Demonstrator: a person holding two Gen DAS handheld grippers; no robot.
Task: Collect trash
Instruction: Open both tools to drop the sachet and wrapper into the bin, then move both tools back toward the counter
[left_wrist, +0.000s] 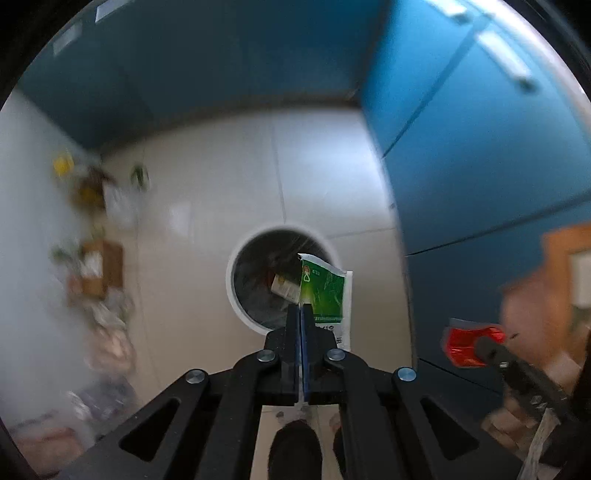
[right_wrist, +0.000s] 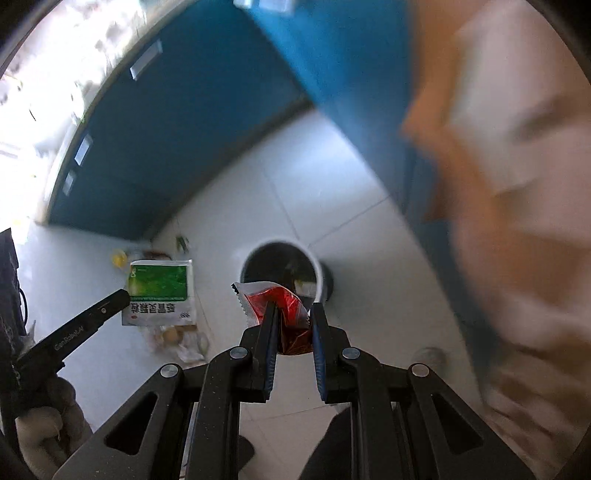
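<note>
My left gripper (left_wrist: 301, 308) is shut on a green and white sachet (left_wrist: 327, 291) and holds it in the air over the white-rimmed trash bin (left_wrist: 236, 291) on the floor. The sachet (right_wrist: 159, 291) and the left gripper (right_wrist: 123, 297) also show at the left of the right wrist view. My right gripper (right_wrist: 293, 310) holds a crumpled red wrapper (right_wrist: 286, 306) between its fingers, with a gap between them, just in front of the bin (right_wrist: 319, 277). The red wrapper (left_wrist: 465, 345) shows at the right of the left wrist view.
Blue cabinets (left_wrist: 480, 166) stand behind and to the right of the bin. Several pieces of litter (left_wrist: 96, 229) lie on the pale tiled floor at the left, also seen in the right wrist view (right_wrist: 177, 338). The person's body (right_wrist: 517, 221) fills the right side.
</note>
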